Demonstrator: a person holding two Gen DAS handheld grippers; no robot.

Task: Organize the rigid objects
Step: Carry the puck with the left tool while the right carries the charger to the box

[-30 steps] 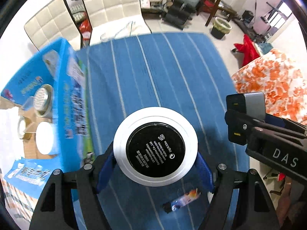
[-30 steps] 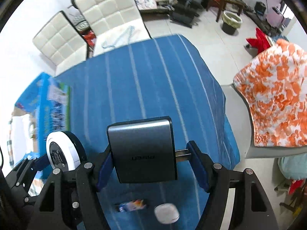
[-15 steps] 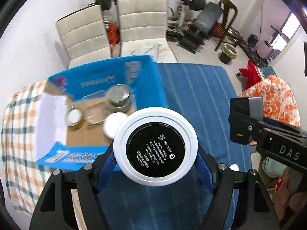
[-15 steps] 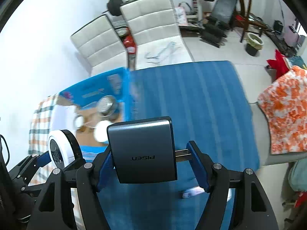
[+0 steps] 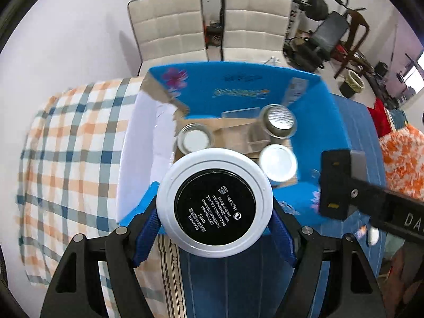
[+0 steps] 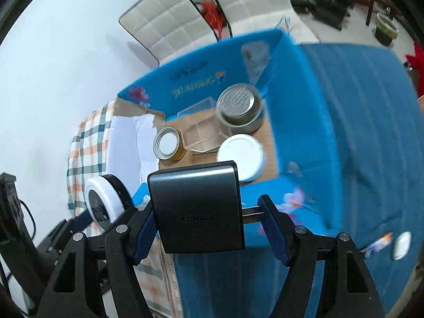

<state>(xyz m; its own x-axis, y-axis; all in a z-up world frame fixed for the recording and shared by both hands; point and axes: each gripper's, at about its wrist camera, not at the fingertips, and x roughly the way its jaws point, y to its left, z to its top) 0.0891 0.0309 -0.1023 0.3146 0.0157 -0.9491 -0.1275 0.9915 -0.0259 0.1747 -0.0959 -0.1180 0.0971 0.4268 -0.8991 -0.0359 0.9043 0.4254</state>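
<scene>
Task judged partly complete: four items already lie in the box (image 5: 316,132), two are in hand above its near edge, and at least two small pieces remain on the cloth outside it. Left to right: a checked cloth (image 5: 66,145), soft and woven, lies under the box's left side. The box is blue printed cardboard with a white inner flap and a bare brown floor. On that floor stand a small tin (image 5: 194,137) with a pale lid, a clear plastic case (image 6: 202,129) (edges only faintly visible), a ribbed metal tin (image 5: 278,120) and a white-lidded jar (image 5: 278,162). The left gripper (image 5: 214,218) is clamped on a round compact (image 5: 214,206), white rim around a glossy black labelled disc, held over the box's near wall. The right gripper (image 6: 209,218) grips a charger (image 6: 197,206), a smooth dark-grey rounded block, its prongs against the right-hand pad. Further right, on the striped blue cloth (image 6: 371,132), lie a small wrapper (image 6: 377,241) and a white oval piece (image 6: 401,241), both blurred. Remaining, in my judgement: lower and release both held items, then collect the last two.
</scene>
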